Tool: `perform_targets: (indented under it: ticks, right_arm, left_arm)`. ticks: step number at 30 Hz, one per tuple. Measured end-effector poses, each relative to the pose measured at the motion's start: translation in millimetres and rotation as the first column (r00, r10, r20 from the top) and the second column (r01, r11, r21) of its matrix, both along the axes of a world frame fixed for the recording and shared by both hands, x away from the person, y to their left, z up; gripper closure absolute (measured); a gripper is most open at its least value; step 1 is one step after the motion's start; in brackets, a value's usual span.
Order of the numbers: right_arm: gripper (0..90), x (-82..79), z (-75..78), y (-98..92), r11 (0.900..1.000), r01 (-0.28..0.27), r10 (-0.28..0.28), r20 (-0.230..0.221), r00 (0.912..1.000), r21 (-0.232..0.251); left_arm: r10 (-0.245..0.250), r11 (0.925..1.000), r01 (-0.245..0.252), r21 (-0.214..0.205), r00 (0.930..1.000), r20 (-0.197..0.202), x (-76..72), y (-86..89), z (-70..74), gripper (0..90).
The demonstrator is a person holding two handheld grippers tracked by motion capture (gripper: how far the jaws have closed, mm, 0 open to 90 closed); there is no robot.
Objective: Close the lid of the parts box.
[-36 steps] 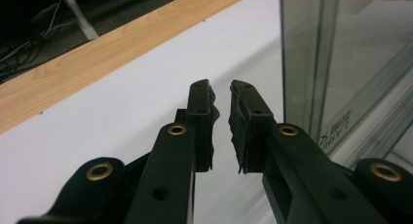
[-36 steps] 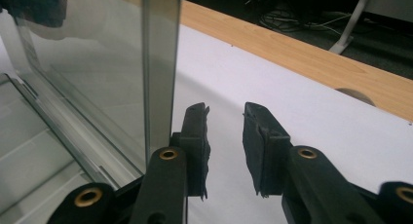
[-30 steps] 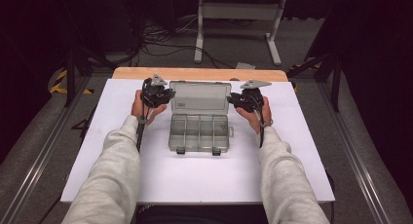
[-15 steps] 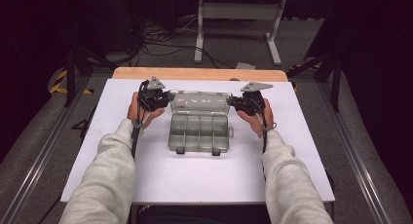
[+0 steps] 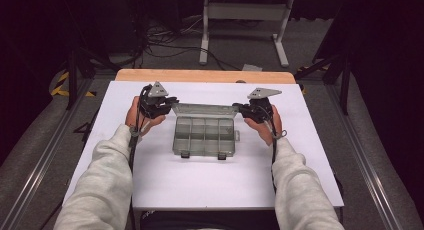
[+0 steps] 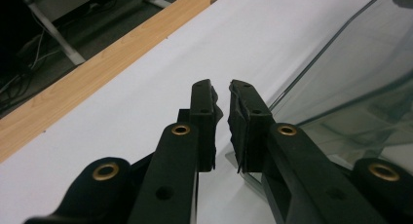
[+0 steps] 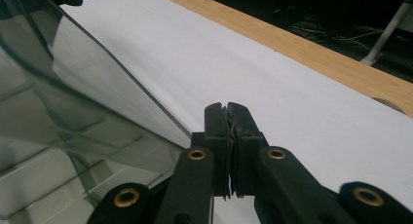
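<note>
1. Two grippers work one box. The left gripper (image 5: 170, 101) is at the left end of the raised lid (image 5: 202, 110), toward the bench's (image 5: 200, 185) far edge. In the left gripper view (image 6: 220, 87) its jaws have just been closing. They stand almost together with a thin gap and nothing in it. The lid's edge (image 6: 350, 78) runs just beside the right-hand jaw, so this claw looks released and nudging rather than gripping.
2. The clear compartment box (image 5: 205, 135) sits mid-bench, nearer the far edge than the near one. Its lid is tilted up on the far hinge and its two latches (image 5: 185, 154) face the person.
3. The right gripper (image 5: 237, 107) is at the lid's right end. Its jaws have just been closing and are now clenched pad to pad (image 7: 226, 109) on nothing, with the lid (image 7: 73, 73) beside them.
4. Step in hand, as I judge it: swinging the lid over to close the box. The next move calls for both claws to push evenly toward the near edge, then press down over the latches.
5. Hard to tell: whether either claw actually touches the lid, and whether the compartments hold anything. The lid's lower corners are cut off in both gripper views.
</note>
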State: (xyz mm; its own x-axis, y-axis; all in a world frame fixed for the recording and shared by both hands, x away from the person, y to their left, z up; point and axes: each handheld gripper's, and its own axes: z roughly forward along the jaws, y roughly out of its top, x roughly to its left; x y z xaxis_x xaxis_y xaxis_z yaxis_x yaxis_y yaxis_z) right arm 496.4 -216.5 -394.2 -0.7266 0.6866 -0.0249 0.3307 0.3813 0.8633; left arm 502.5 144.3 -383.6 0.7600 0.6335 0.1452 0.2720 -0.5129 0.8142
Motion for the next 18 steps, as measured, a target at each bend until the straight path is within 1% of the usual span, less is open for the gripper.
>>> perform_targets:
  ticks: [1,2,3,4,5,6,7,9,11,12,14,15,16,17,18]
  right_arm:
    - [88.2,-1.8,0.4,0.1,1.0000,-0.004,0.004,-0.002,1.0000,0.002]
    - [88.2,-1.8,0.4,0.1,1.0000,-0.004,0.004,-0.002,1.0000,0.002]
    - [88.0,-5.9,1.1,-0.7,0.9999,-0.014,0.014,0.001,0.9999,0.007]
    - [88.0,-5.9,1.1,-0.7,0.9999,-0.014,0.014,0.001,0.9999,0.007]
    - [87.4,-8.6,1.3,-2.0,0.9999,-0.015,0.015,-0.005,0.9999,0.009]
    - [87.3,-9.3,1.2,-2.7,0.9998,-0.018,0.018,-0.004,0.9998,0.007]
    - [87.1,-10.4,1.2,-3.5,0.9998,-0.019,0.019,-0.007,0.9998,0.006]
    - [86.8,-11.8,1.4,-4.3,0.9998,-0.019,0.019,-0.006,0.9998,0.001]
    - [86.9,-15.4,2.2,-6.3,0.9997,-0.024,0.024,-0.005,0.9997,0.006]
    - [86.7,-17.6,2.9,-7.3,0.9996,-0.027,0.027,-0.003,0.9996,0.007]
    - [86.3,-21.1,4.0,-8.6,0.9993,-0.037,0.037,-0.001,0.9993,0.011]
    - [86.3,-24.7,5.3,-8.8,0.9991,-0.043,0.043,0.006,0.9991,0.000]
    - [86.3,-24.7,5.3,-8.8,0.9991,-0.043,0.043,0.006,0.9991,0.000]
    - [87.0,-31.0,7.5,-8.4,0.9984,-0.056,0.056,0.018,0.9983,-0.010]
    - [87.2,-32.9,8.3,-8.3,0.9981,-0.061,0.061,0.022,0.9979,-0.011]
  left_arm:
    - [-0.005,1.0000,0.005,-0.004,1.0000,0.001,-1.6,0.0,0.3,80.4]
    - [-0.008,1.0000,0.008,0.004,1.0000,0.006,-3.4,0.4,1.1,80.4]
    - [-0.011,0.9999,0.011,0.007,0.9999,0.010,-6.3,0.9,2.3,80.0]
    - [-0.012,0.9999,0.012,-0.004,0.9999,0.009,-7.9,1.1,2.7,80.0]
    - [-0.019,0.9998,0.019,-0.002,0.9996,0.019,-10.1,1.9,4.0,79.7]
    - [-0.023,0.9997,0.023,0.003,0.9995,0.020,-11.8,2.1,4.6,79.4]
    - [-0.030,0.9995,0.030,0.012,0.9992,0.028,-16.3,2.4,5.9,79.2]
    - [-0.033,0.9994,0.033,0.006,0.9991,0.025,-18.7,2.4,6.0,79.2]
    - [-0.044,0.9990,0.044,0.009,0.9983,0.038,-24.2,3.4,6.8,78.9]
    - [-0.046,0.9989,0.046,0.002,0.9984,0.033,-26.9,3.7,6.9,78.9]
    - [-0.055,0.9985,0.055,0.004,0.9974,0.048,-32.4,4.7,8.2,78.8]
    - [-0.064,0.9980,0.064,0.004,0.9968,0.049,-35.7,4.8,8.9,79.0]
    - [-0.064,0.9980,0.064,0.004,0.9968,0.049,-35.7,4.8,8.9,78.7]
    - [-0.068,0.9977,0.068,0.006,0.9964,0.052,-38.5,5.0,9.6,78.5]
    - [-0.074,0.9973,0.074,0.008,0.9957,0.056,-39.8,5.1,10.0,78.4]
